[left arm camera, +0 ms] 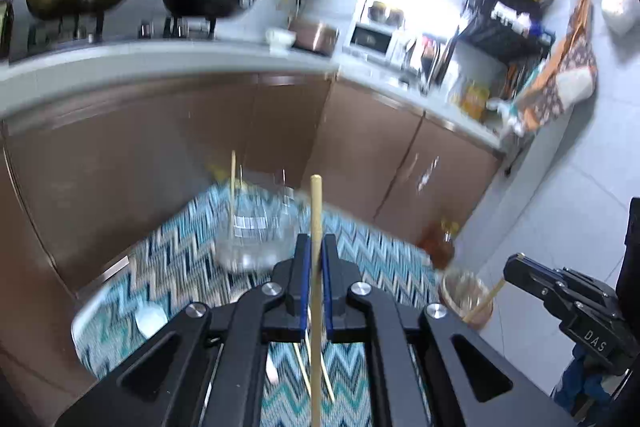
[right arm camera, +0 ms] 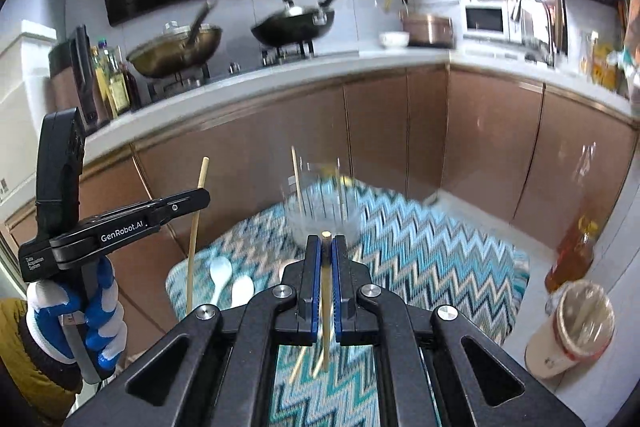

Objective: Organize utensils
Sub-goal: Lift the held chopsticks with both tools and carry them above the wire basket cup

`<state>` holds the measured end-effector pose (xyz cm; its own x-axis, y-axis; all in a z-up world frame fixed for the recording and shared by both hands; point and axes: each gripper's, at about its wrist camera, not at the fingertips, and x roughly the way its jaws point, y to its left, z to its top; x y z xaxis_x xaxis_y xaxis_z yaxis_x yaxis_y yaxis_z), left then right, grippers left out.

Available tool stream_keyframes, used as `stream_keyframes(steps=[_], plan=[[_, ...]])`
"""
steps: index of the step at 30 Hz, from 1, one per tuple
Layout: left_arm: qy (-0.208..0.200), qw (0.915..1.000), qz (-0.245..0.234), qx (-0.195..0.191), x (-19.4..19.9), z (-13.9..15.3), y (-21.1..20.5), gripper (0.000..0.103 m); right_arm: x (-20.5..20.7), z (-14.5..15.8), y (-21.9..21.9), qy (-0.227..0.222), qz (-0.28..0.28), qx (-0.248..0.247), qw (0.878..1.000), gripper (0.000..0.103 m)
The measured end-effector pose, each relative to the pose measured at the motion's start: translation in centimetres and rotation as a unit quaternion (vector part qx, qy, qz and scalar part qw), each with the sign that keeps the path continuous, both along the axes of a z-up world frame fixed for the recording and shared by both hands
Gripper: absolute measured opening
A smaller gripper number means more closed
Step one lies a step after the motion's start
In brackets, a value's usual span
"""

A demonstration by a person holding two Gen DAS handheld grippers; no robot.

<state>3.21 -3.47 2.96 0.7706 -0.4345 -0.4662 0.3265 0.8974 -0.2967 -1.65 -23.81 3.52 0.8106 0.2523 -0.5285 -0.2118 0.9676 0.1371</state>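
My left gripper (left arm camera: 316, 239) is shut on a wooden chopstick (left arm camera: 316, 203) that stands upright between its blue pads. My right gripper (right arm camera: 327, 242) is shut on a second chopstick (right arm camera: 326, 307), also held upright. Both hang above a zigzag cloth (right arm camera: 420, 259). Ahead on the cloth stands a clear glass jar (right arm camera: 320, 219) with a chopstick (right arm camera: 297, 179) leaning in it. Two white spoons (right arm camera: 220, 271) lie on the cloth's left part. Loose chopsticks (right arm camera: 302, 359) lie under my right gripper. The left gripper (right arm camera: 206, 197), held by a gloved hand (right arm camera: 96, 323), shows at the left.
Brown cabinet doors (right arm camera: 280, 147) and a white counter (right arm camera: 240, 83) with two woks (right arm camera: 296, 23) rise behind the cloth. An oil bottle (right arm camera: 572, 247) and a covered paper cup (right arm camera: 572, 331) stand on the floor to the right. The right gripper (left arm camera: 510, 265) shows at the right edge.
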Motion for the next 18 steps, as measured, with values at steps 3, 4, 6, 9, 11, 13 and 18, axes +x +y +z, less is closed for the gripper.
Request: stream_keyframes(steps=[3,4,6,9,11,13,18], plan=[[-0.033,0.9993,0.011,-0.016,1.4,2.2,1.2,0.005,1.5,2.8,0.6,-0.030,0.004,0.006,1.000,0.005],[-0.042,0.9988,0.015,-0.020,1.9,2.7,1.4,0.005,1.9,3.4,0.7,-0.037,0.006,0.007,0.999,0.005],[-0.060,0.9973,0.026,-0.032,3.2,3.5,2.0,0.005,3.5,4.8,1.3,-0.057,0.011,0.011,0.998,0.005],[-0.087,0.9941,0.046,-0.046,5.8,3.8,2.2,0.005,6.1,6.2,2.1,-0.085,0.028,0.025,0.996,0.005],[-0.101,0.9919,0.057,-0.051,7.5,3.6,2.2,0.005,8.0,6.4,2.7,-0.097,0.032,0.026,0.994,0.005],[-0.114,0.9895,0.070,-0.055,9.5,3.1,2.2,0.005,10.1,6.4,3.3,-0.110,0.036,0.025,0.993,0.005],[-0.137,0.9829,0.110,-0.054,14.5,1.0,0.9,0.005,15.0,4.6,4.0,-0.131,0.037,0.020,0.991,0.005]])
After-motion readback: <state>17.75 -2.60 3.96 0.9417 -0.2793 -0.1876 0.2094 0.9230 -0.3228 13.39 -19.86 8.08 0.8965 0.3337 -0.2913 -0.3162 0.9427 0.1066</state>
